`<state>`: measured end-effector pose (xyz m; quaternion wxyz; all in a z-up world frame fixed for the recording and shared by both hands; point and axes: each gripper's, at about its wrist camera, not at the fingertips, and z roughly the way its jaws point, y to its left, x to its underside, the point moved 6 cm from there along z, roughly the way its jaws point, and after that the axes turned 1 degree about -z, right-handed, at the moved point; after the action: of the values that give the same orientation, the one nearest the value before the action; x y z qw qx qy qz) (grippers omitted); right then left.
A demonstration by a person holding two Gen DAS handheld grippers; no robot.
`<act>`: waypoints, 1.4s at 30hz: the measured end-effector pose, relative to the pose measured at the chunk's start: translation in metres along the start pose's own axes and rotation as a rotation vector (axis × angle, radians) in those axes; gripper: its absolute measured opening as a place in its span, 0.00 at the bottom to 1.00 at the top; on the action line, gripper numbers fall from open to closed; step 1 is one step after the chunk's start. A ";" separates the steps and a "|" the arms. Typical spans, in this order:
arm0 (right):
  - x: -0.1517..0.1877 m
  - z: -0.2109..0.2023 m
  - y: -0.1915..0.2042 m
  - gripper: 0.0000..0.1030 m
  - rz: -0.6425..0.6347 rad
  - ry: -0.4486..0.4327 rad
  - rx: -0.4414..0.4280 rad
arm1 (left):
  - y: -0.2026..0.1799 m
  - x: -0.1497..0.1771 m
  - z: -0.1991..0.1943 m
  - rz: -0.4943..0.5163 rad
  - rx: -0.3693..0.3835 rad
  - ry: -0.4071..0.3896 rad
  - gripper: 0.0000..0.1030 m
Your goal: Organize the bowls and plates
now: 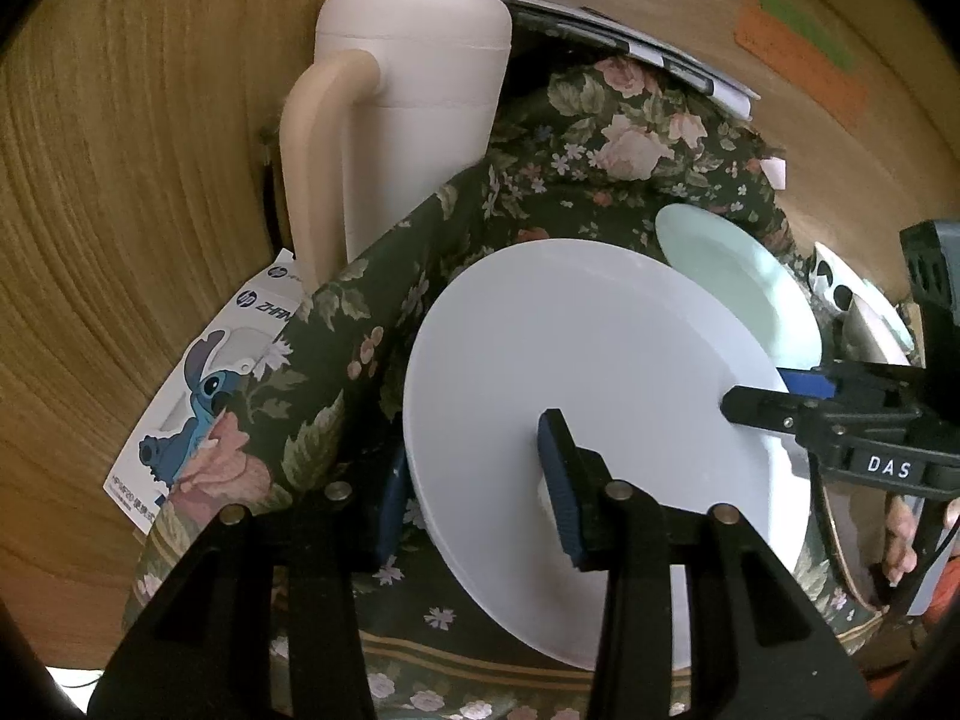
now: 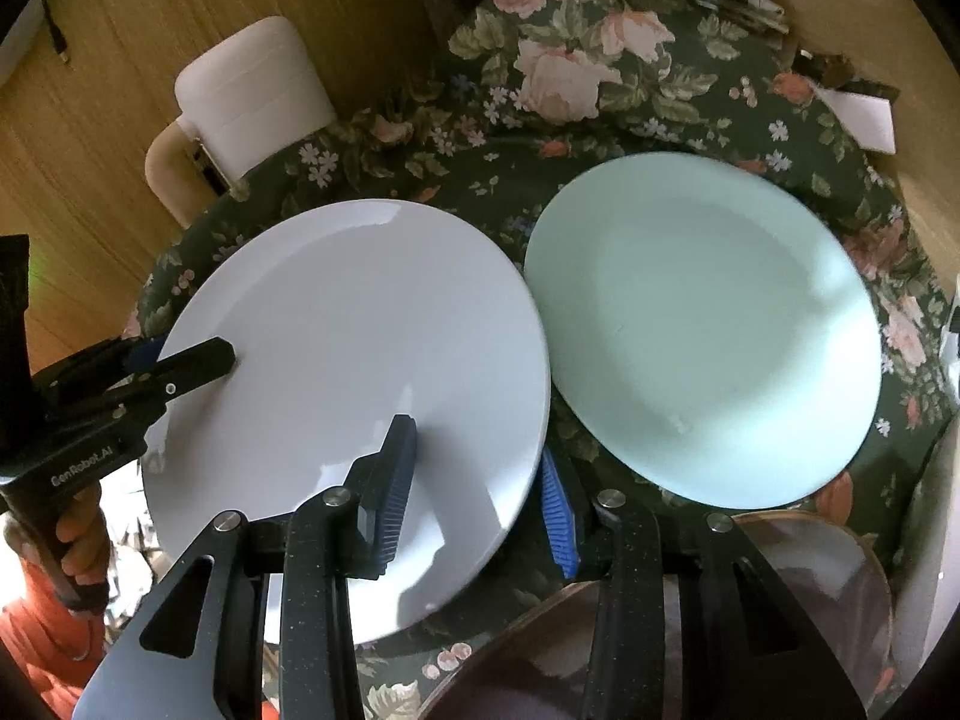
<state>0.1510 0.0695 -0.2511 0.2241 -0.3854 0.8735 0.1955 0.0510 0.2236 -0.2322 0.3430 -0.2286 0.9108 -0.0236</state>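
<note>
A white plate (image 1: 588, 384) (image 2: 360, 372) is tilted above the floral tablecloth (image 1: 540, 180) (image 2: 600, 90). My left gripper (image 1: 474, 492) straddles its near rim, one blue pad above and one below; it also shows in the right wrist view (image 2: 186, 360). My right gripper (image 2: 480, 486) straddles the plate's other rim, and it shows in the left wrist view (image 1: 762, 396). A pale green plate (image 2: 708, 330) (image 1: 738, 288) lies flat just right of the white one, touching its edge.
A cream jug with a handle (image 1: 396, 120) (image 2: 240, 96) stands at the back left. A printed box (image 1: 198, 384) lies beside it. Papers (image 1: 630, 48) sit at the back. Bowls and gold-rimmed dishes (image 2: 810, 570) (image 1: 852, 300) crowd the right side.
</note>
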 end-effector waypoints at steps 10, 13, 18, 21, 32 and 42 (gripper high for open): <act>0.003 -0.018 -0.010 0.35 0.036 -0.055 0.013 | -0.014 -0.005 -0.009 0.021 0.019 -0.028 0.40; 0.004 -0.027 -0.015 0.35 0.046 -0.074 0.018 | -0.020 -0.008 -0.009 0.026 0.026 -0.031 0.40; 0.004 -0.043 -0.021 0.35 0.059 -0.108 0.031 | -0.030 -0.012 -0.011 0.042 0.041 -0.042 0.40; 0.003 -0.051 -0.024 0.35 0.064 -0.126 0.040 | -0.036 -0.015 -0.013 0.049 0.052 -0.050 0.40; 0.011 -0.073 -0.033 0.35 0.097 -0.161 0.069 | -0.063 -0.021 -0.020 0.086 0.089 -0.069 0.40; 0.028 -0.094 -0.050 0.35 0.142 -0.183 0.096 | -0.089 -0.017 -0.024 0.127 0.131 -0.070 0.40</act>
<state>0.1492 -0.0267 -0.1978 0.3067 -0.2920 0.8828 0.2034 0.0822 0.1480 -0.1854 0.3896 -0.1483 0.9074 -0.0533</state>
